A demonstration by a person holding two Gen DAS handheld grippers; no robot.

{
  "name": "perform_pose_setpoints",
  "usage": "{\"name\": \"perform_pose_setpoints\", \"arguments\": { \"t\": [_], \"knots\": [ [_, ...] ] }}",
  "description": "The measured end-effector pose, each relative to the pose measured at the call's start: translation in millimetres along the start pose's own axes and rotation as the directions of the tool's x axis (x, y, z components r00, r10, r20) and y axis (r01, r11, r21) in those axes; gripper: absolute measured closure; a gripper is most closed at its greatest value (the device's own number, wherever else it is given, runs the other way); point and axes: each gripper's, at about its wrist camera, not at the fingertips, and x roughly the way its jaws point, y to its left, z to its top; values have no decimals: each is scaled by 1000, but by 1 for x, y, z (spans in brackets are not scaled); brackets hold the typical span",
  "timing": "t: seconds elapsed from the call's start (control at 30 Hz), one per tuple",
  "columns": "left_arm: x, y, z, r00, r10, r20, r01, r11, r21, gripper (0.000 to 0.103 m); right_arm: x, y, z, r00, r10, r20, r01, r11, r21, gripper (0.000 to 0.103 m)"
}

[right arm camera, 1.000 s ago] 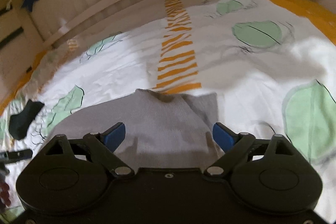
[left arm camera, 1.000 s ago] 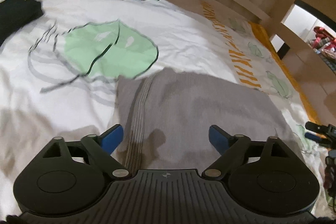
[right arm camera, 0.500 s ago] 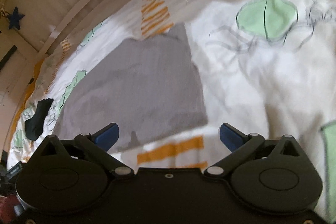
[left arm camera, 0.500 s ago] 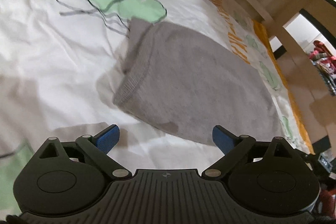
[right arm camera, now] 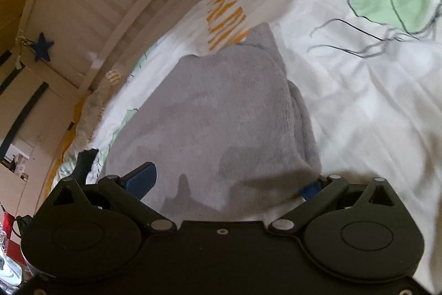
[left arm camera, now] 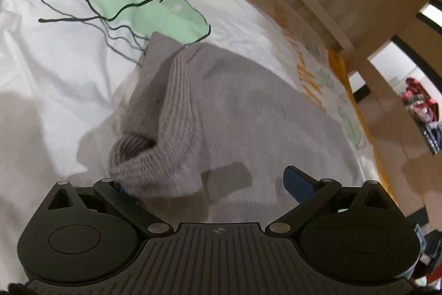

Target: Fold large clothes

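Grey sweater on bedspread, near edge between both wide, still-opening left claw and fully spread right claw.

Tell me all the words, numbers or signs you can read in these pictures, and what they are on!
No words or numbers can be read anywhere.
Left gripper: a tiny round emblem on its black body, too small to read.
Bed cover: only drawings, green jellyfish and orange stripes, no writing.
Grey sweater: no label shows.
Blue star on the wall: a plain shape, no text.
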Motion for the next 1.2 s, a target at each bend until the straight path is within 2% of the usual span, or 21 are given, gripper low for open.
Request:
{"name": "perform_pose_setpoints", "arguments": {
  "t": [0.1, 0.13, 0.17, 0.2, 0.23, 0.27, 0.3, 0.37, 0.5, 0.6, 0.8, 0.93, 1.03, 1.1, 1.13, 1.17, 1.2],
  "knots": [
    [1, -1, 0, 1000, 11, 16, -10, 1000, -25, 3, 7, 1, 2, 1000, 16, 23, -16, 1000, -16, 0],
    [1, -2, 1, 1000, 24, 20, -24, 999, -28, 11, 10, 2, 2, 1000, 17, 26, -17, 1000, -24, 0],
    [0, -3, 1, 998, 53, 25, -52, 998, -20, 31, 11, 3, 2, 1000, 13, 25, -12, 999, -33, 1],
    [-1, -6, 1, 996, 91, 26, -91, 996, 4, 44, 11, 5, 2, 1000, 2, 23, -1, 999, -49, 14],
    [-2, -8, 1, 992, 123, 29, -124, 992, 35, 75, 12, 8, 1, 1000, -21, 18, 22, 997, -75, 29],
    [-4, -8, 1, 992, 118, 39, -120, 992, 46, 85, 14, 10, 1, 999, -51, 6, 51, 994, -94, 62],
    [-6, -5, 2, 994, 97, 44, -98, 995, 30, 87, 15, 10, 0, 997, -76, -2, 75, 992, -100, 76],
    [-11, -5, 2, 994, 96, 47, -97, 995, 16, 91, 14, 8, -1, 998, -60, 3, 60, 994, -88, 83],
    [-35, -27, 2, 990, 103, 101, -115, 985, 127, 93, 4, 30, -1, 992, -125, 21, 127, 975, -185, 89],
    [-57, -38, 1, 991, 87, 105, -101, 984, 145, 93, -17, 46, -2, 991, -122, 60, 132, 967, -216, 90],
    [-109, -32, -20, 998, 57, 21, -59, 991, 122, 93, -67, 59, -19, 993, -121, 15, 122, 968, -219, 90],
    [-132, -23, -50, 995, 77, -67, -66, 987, 148, 92, -95, 56, -42, 989, -123, -86, 104, 975, -195, 89],
    [-137, -8, -72, 982, 121, -142, -100, 984, 148, 90, -103, 51, -65, 969, -157, -192, 119, 973, -199, 88],
    [-134, 3, -80, 968, 171, -184, -147, 980, 138, 82, -99, 45, -78, 945, -188, -268, 136, 970, -203, 81],
    [-134, 8, -82, 965, 182, -188, -163, 980, 115, 77, -96, 41, -84, 929, -214, -302, 153, 965, -211, 77],
    [-137, 10, -81, 967, 182, -178, -168, 982, 91, 76, -95, 37, -87, 921, -234, -312, 173, 962, -211, 69],
    [-142, 10, -80, 970, 180, -161, -170, 983, 76, 76, -94, 34, -88, 914, -246, -323, 186, 961, -206, 68]
  ]
}}
